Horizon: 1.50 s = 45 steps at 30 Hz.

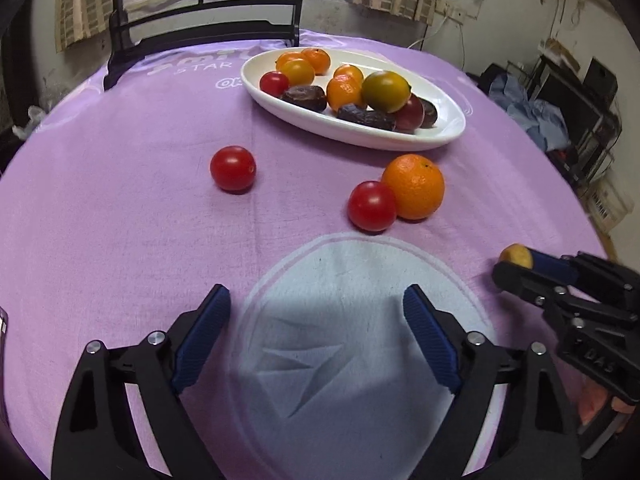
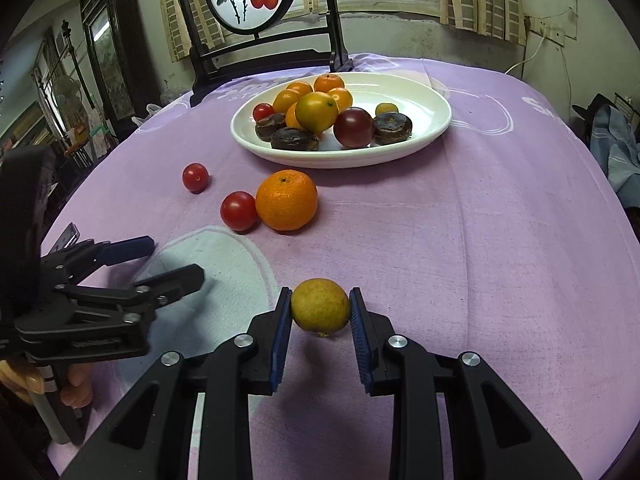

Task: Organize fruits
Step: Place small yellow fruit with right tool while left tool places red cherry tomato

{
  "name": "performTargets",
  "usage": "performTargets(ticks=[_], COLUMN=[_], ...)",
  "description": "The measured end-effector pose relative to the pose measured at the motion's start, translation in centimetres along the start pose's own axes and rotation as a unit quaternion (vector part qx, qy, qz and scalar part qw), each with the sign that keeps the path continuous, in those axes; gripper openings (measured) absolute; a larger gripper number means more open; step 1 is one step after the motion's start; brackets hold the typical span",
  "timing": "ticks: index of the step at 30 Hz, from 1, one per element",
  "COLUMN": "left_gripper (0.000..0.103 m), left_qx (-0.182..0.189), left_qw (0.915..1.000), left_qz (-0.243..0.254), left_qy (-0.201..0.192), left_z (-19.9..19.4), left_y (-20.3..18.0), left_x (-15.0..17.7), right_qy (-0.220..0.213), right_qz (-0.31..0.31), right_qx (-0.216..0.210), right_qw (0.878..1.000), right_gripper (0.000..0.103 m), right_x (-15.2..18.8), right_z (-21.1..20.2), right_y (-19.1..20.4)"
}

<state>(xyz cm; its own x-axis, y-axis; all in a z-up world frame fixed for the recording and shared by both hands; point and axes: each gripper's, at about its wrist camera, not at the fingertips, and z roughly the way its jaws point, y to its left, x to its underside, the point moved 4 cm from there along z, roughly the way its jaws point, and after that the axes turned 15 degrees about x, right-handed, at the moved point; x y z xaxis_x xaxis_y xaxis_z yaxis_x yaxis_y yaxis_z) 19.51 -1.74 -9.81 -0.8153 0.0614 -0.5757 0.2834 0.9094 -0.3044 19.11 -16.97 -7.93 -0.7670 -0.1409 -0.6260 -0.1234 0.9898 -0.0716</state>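
Fruit is the worry here: the right tool is clamped on a small yellow-green fruit, its blue pads pressing the two sides, and a shadow on the cloth beneath suggests the fruit is lifted just clear of the bench. The grip sits across a round, smooth skin near the pad tips, so a jolt or a slight loosening could let it squirt forward and roll away over the purple cloth.

Ahead of that tool lies the white plate, already heaped with oranges, tomatoes and dark fruits. Dropping another fruit onto that pile could knock one over the low rim.

Between tool and plate, to the front left, an orange touches a red tomato; a low carry could clip them and send the tomato rolling. A second tomato sits further left, apart.

The left tool stands wide open and holds nothing, hovering over the pale patch of cloth. Both tools are near each other, so a crossing reach risks a bump.
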Motion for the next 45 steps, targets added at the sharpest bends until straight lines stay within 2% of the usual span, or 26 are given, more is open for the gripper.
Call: performTargets(ticks=[3,5,7,13,15,16,24,34,40,45], left_gripper=[0.082,0.071,0.066,0.053,0.043,0.030,0.030,0.030,0.030,0.030], left_qx=[-0.005,-0.010,-0.018,-0.021,-0.013,-0.013,0.010,0.050,0.070,0.073], left_qw=[0.9996,0.9990,0.9985,0.9984,0.9986,0.9985,0.9990,0.9973,0.9949,0.9938], left_qz=[0.024,0.041,0.051,0.053,0.050,0.053,0.043,0.047,0.056,0.052], left_qy=[0.011,0.012,0.008,0.002,-0.002,-0.007,0.000,-0.025,-0.047,-0.066], left_z=[1.0,1.7,2.4,3.6,3.8,3.8,2.0,-3.1,-5.5,-6.1], left_y=[-1.0,-1.6,-1.9,-1.8,-1.7,-1.7,-1.5,-2.9,-4.1,-3.9], left_x=[-0.6,-1.3,-2.0,-4.0,-4.6,-4.7,-3.4,-2.5,-3.7,-6.4], right_qy=[-0.005,-0.007,-0.011,-0.018,-0.019,-0.018,-0.016,-0.027,-0.053,-0.090], right_qz=[0.000,-0.002,-0.006,-0.009,-0.012,-0.013,-0.018,-0.004,0.017,0.018], right_qx=[0.000,0.000,0.000,0.001,0.000,0.000,0.008,0.011,-0.002,0.000], right_qw=[1.000,1.000,1.000,1.000,1.000,1.000,1.000,1.000,0.998,0.996], right_gripper=[0.029,0.029,0.029,0.029,0.029,0.029,0.029,0.029,0.029,0.029], right_x=[-0.1,-0.1,-0.1,-0.1,-0.1,0.0,0.0,-0.2,-1.5,-4.1], right_z=[-0.2,-0.4,-0.7,-1.1,-1.1,-1.0,-0.7,-1.0,-2.8,-4.4], right_y=[0.0,0.0,0.1,0.0,0.1,0.2,0.4,0.1,-0.4,-1.0])
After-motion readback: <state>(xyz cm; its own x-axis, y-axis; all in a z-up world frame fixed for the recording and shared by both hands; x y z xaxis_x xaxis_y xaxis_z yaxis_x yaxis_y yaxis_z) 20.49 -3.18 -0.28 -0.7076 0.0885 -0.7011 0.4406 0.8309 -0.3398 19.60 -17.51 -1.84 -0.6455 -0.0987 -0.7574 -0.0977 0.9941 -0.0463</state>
